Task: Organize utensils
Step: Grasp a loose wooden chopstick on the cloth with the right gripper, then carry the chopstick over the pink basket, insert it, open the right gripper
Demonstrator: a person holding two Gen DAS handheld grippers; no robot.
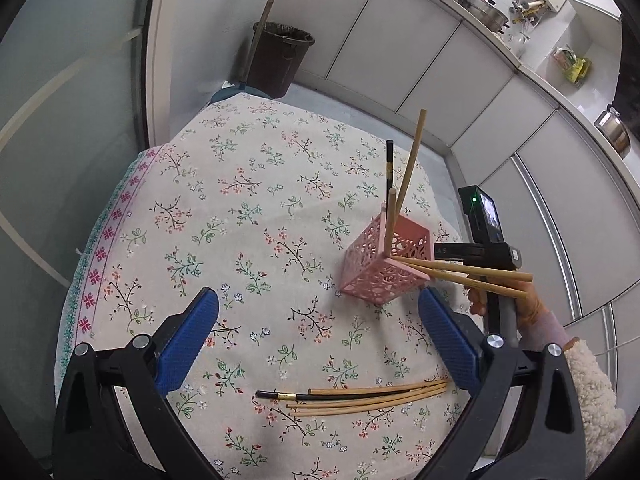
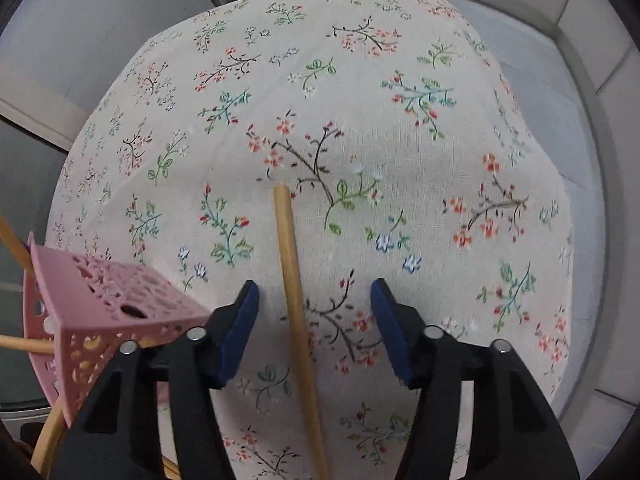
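The wooden chopstick [image 2: 298,320] runs off the bottom edge — its lower end unseen, countertop clutter [image 1: 520,12] indistinct.

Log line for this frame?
left gripper open, empty | right gripper open, chopstick between fingers, ungripped | pink holder part-filled

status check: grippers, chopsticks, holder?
Left gripper open, empty. Right gripper open around wooden chopstick. Pink holder holds several; loose chopsticks on tablecloth.
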